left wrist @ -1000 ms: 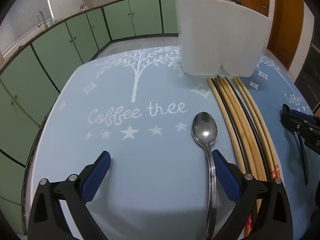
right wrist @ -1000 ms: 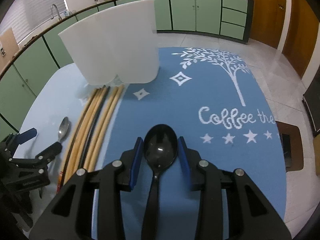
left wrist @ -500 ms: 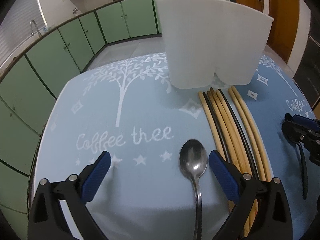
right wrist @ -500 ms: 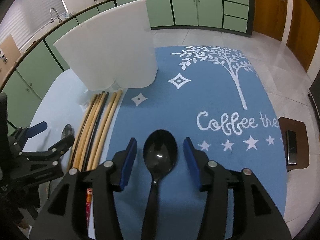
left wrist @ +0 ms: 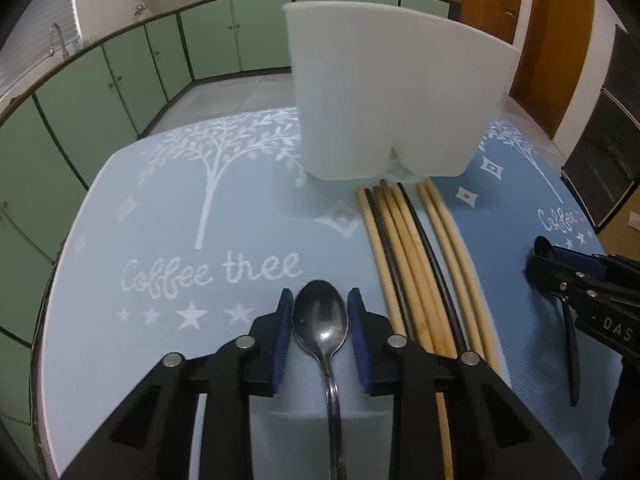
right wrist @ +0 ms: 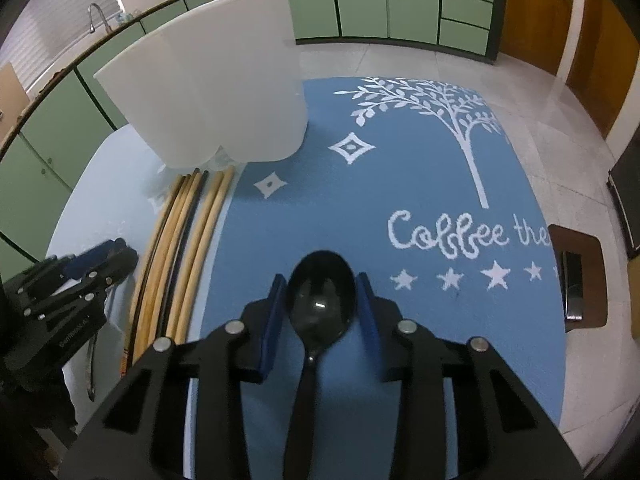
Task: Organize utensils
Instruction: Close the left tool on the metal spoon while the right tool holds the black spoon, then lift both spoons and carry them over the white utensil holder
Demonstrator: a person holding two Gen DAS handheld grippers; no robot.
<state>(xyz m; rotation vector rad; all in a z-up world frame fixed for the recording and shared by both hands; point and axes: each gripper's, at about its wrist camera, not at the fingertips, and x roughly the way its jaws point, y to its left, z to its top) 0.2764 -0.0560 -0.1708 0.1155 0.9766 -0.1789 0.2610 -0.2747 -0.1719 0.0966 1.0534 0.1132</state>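
A metal spoon (left wrist: 320,320) lies on the light blue mat (left wrist: 160,240), bowl pointing away from me. My left gripper (left wrist: 320,294) is closing, and its blue pads touch both sides of the bowl. A black spoon (right wrist: 320,300) lies on the darker blue mat (right wrist: 400,184). My right gripper (right wrist: 321,278) is closing too, pads against that bowl's sides. Several wooden and black chopsticks (left wrist: 404,248) lie between the two spoons. A white utensil holder (left wrist: 392,96) stands upright just beyond their far ends.
The round table's edge (left wrist: 44,320) curves close on the left. Green cabinets (left wrist: 120,80) line the far walls. A wooden stool (right wrist: 576,280) stands on the floor past the right rim. The two grippers sit side by side with the chopsticks (right wrist: 188,232) between them.
The left gripper shifted right until the metal spoon sat centred, then its jaws went from wide apart to closed on the bowl. The right jaws widened briefly and closed again on the black spoon.
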